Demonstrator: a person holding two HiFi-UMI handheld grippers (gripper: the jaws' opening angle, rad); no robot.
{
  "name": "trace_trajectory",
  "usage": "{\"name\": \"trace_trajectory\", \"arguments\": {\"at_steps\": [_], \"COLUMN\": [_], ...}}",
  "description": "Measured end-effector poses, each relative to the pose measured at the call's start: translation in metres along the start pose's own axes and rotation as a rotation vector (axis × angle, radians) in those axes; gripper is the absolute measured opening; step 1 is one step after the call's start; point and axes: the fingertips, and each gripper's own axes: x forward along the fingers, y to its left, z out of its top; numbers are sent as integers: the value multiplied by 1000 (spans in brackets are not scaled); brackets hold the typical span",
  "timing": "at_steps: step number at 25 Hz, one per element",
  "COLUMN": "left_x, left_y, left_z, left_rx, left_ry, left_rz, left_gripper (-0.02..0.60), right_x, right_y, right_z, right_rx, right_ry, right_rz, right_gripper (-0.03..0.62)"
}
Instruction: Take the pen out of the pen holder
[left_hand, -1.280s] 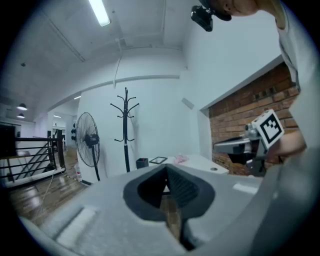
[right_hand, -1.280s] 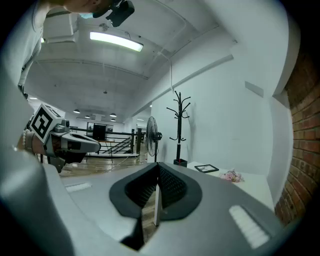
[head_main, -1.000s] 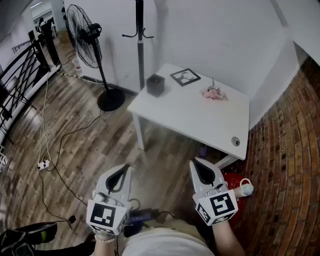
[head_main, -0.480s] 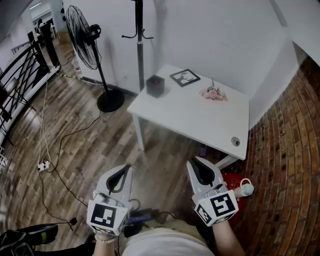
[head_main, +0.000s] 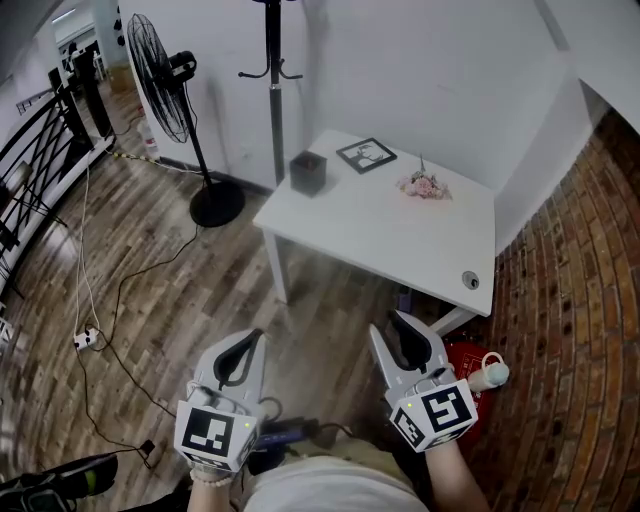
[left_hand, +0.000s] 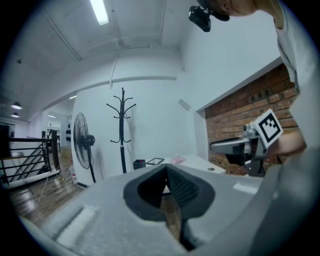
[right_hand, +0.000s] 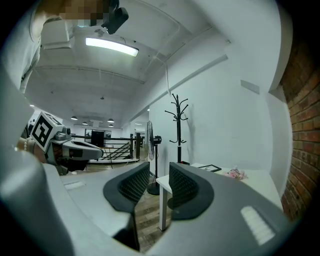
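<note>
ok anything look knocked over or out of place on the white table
Nothing looks spilled or broken. The black pen holder stands upright near a corner of the table; the picture frame and pink flowers sit apart from it.

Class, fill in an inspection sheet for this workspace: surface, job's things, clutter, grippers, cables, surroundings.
Surface: white table, set in a corner.
Job's things: dark pen holder at the table's far left corner; pen too small to tell.
Clutter: picture frame, pink flowers.
Grippers: left gripper shut, empty; right gripper open, empty, jaws just been opening; both short of the table.
Cables: cables trailing across the wooden floor.
Surroundings: standing fan, coat stand, brick wall.
</note>
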Motion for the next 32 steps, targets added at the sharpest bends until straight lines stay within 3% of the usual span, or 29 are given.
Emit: {"name": "trace_trajectory", "arguments": {"at_steps": [14, 22, 32], "left_x": [-17, -33, -44], "left_y": [25, 46, 56], "left_z": [-5, -3, -9], "left_rx": [8, 39, 27], "left_ry": [-14, -71, -34], "left_rz": [-43, -16, 16], "left_gripper": [-5, -5, -5], "right_x": [7, 4, 18], "right_y": [29, 41, 47], "right_z": [2, 1, -5], "right_rx": [10, 4, 24], "right_ry": [-13, -15, -15], "right_rz": [-52, -81, -49], "right_gripper": [109, 107, 109]}}
